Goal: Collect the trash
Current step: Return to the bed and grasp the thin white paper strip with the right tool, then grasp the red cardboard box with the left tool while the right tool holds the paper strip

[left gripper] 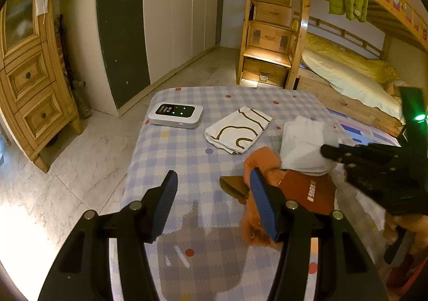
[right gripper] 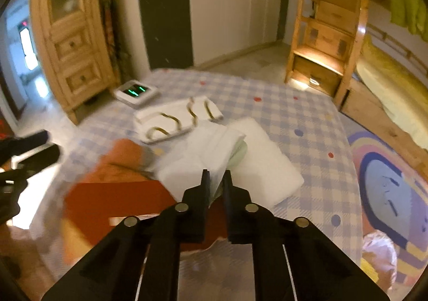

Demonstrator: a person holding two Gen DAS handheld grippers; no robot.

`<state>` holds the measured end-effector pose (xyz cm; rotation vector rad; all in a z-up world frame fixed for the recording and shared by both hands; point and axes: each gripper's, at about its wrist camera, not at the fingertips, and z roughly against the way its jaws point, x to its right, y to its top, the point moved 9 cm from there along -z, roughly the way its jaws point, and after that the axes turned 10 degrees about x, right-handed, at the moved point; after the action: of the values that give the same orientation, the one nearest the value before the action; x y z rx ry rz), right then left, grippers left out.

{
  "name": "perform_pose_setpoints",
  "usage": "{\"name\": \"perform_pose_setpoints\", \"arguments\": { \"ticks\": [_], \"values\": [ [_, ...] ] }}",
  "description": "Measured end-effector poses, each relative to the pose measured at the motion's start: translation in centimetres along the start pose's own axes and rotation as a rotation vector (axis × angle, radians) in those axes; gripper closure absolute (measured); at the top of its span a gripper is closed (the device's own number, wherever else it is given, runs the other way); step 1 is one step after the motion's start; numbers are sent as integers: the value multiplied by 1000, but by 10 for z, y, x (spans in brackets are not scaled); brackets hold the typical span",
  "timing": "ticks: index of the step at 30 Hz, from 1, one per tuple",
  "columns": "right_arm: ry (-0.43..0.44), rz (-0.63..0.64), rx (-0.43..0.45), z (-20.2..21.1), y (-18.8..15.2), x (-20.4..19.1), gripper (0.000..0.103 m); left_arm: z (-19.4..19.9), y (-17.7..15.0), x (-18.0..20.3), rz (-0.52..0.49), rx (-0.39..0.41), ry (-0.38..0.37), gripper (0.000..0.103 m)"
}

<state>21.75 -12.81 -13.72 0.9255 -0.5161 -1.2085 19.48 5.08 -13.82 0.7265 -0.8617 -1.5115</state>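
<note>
Red box (right gripper: 117, 202) beside white tissue (right gripper: 214, 156)

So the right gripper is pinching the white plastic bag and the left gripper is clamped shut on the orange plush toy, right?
Not quite. The left gripper is open and holds nothing, as the left wrist view shows; the orange plush toy lies beside one finger. The right gripper does pinch the white plastic bag.
</note>
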Motion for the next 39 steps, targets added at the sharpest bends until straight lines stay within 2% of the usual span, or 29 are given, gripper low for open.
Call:
{"name": "perform_pose_setpoints", "arguments": {
  "ticks": [2,5,8,11,14,18,21,27,31,36,39],
  "values": [
    [36,-26,28,13,7,-4,100,5,0,0,-2,5,-2,48],
    [64,-54,85,40,21,-5,101,12,-1,5,-10,2,-16,47],
    [44,-65,147,69,32,-1,101,22,-4,13,-29,6,-30,38],
    [-15,-67,187,94,35,10,101,32,-10,21,-32,2,-53,38],
    [-75,-66,168,109,21,17,101,40,-18,26,-29,-5,-71,38],
    [-113,-45,95,102,-14,13,101,49,-34,41,-15,-35,-116,38],
    [-108,-48,57,92,-33,7,101,47,-44,51,-26,-60,-124,38],
    [-112,-44,30,86,-48,5,101,32,-60,64,14,-116,-164,38],
    [-111,-39,16,85,-54,2,101,21,-64,70,62,-150,-195,45],
    [-104,-56,7,87,-58,2,101,15,-62,78,112,-177,-225,66],
    [-107,-65,2,92,-59,4,101,26,-57,88,82,-149,-246,73]
  ]
}}
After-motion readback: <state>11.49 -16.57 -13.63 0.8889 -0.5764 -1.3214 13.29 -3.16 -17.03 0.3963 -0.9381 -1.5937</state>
